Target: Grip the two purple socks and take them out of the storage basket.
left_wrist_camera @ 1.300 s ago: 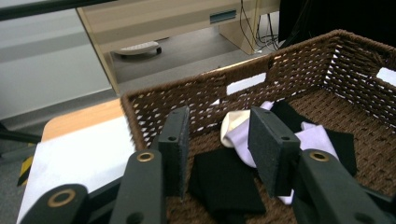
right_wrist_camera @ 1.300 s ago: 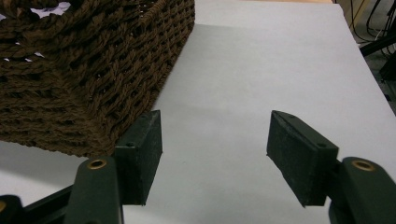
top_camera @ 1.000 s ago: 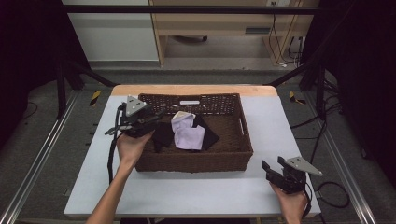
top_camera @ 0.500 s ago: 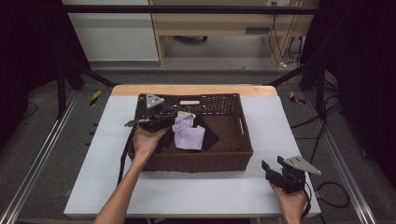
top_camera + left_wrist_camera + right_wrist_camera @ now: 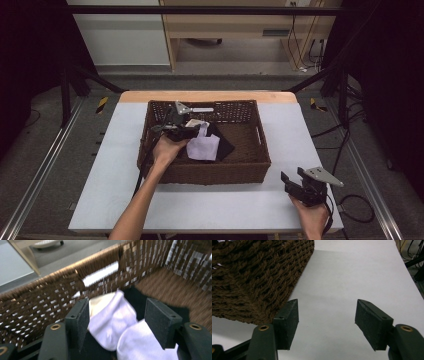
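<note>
A brown woven basket (image 5: 250,167) stands mid-table and holds a pale lilac cloth (image 5: 203,147), a cream piece (image 5: 196,123) and a black cloth (image 5: 224,144). My left gripper (image 5: 186,131) is inside the basket's left half, open, just above the clothes. In the left gripper view its jaws stand wide apart over the lilac cloth (image 5: 117,322), with the cream piece (image 5: 100,303) and the black cloth (image 5: 136,300) behind. My right gripper (image 5: 292,182) rests open near the table's front right corner, beside the basket's corner (image 5: 254,277).
The white tabletop (image 5: 115,150) runs around the basket. A white label (image 5: 100,276) hangs on the basket's far wall. Beyond the table stand a wooden bench (image 5: 235,20), black frame legs and cables on the floor.
My left gripper has moved from the basket's left rim rightward and forward into the basket, over the clothes. The right gripper has stayed put.
</note>
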Tool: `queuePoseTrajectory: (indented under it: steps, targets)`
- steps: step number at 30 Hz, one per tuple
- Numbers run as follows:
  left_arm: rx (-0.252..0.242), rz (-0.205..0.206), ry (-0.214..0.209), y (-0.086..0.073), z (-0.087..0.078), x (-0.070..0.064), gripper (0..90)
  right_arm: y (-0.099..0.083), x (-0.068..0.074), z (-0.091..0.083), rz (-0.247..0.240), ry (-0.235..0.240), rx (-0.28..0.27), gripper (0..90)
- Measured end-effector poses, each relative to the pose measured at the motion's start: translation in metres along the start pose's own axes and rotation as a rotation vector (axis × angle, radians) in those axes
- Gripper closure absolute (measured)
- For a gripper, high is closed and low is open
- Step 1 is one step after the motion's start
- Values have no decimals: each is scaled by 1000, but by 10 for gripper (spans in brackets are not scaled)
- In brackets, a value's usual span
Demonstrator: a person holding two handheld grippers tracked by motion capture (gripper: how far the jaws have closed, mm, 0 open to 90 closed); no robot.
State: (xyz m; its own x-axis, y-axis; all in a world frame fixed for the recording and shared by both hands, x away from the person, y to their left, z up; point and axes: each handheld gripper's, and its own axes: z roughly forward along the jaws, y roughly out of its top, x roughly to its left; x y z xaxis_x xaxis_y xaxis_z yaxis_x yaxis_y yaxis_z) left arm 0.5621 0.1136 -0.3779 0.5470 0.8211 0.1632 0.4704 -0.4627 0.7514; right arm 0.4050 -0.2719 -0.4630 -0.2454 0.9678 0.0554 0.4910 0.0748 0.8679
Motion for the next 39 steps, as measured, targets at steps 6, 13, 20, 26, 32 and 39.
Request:
queuePoseTrajectory:
  steps: [6,13,20,26,32,39]
  targets:
    - [55,33,-35,-2,7,-5,403,0,1,0,9,-5,6,343]
    - [135,42,-78,-4,17,-9,416,0,1,2,0,-16,18,343]
    - [196,34,-107,-6,23,-9,430,-1,0,3,-5,-16,22,343]
    - [266,33,-104,-7,30,-9,446,-1,1,3,0,-11,26,343]
    - [333,24,-82,-9,37,-8,507,-1,1,3,1,-8,25,343]
    - [373,18,-82,-10,40,-7,659,-1,1,3,-2,-6,28,343]
